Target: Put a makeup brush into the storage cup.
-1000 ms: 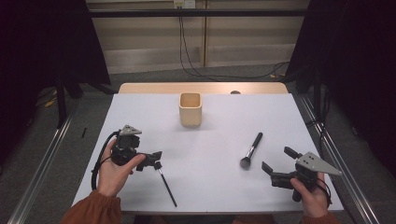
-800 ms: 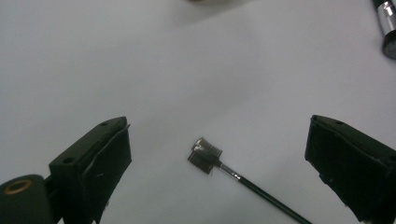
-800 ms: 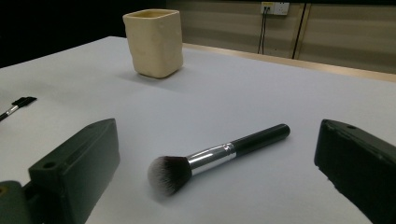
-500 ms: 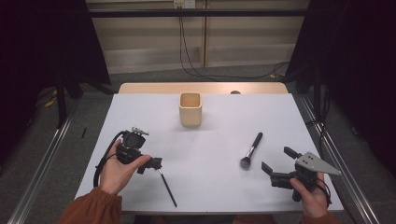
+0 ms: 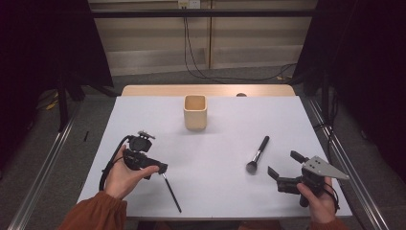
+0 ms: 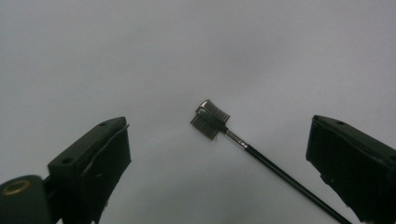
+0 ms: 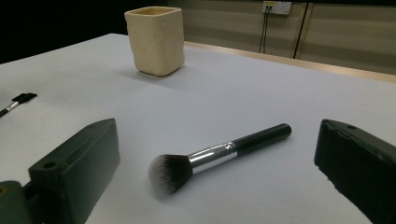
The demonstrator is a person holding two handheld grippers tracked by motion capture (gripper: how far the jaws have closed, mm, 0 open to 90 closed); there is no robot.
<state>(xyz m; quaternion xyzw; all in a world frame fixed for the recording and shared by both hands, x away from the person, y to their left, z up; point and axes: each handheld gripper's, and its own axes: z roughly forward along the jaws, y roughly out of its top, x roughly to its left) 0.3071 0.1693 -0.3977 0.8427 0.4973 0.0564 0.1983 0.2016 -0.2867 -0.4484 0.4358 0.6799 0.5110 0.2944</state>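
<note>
High view: left gripper [image 5: 160, 168] wide over brow comb [image 6: 211, 117] at 5 o'clock, right gripper [image 5: 281, 169] wide near powder brush [image 7: 210, 156]; next, close on comb.

Dim, even overhead light, soft shadows, dark surroundings, and slightly soft, grainy pictures.

Bare table [image 5: 225, 158] around cup [image 5: 195, 111]
</note>
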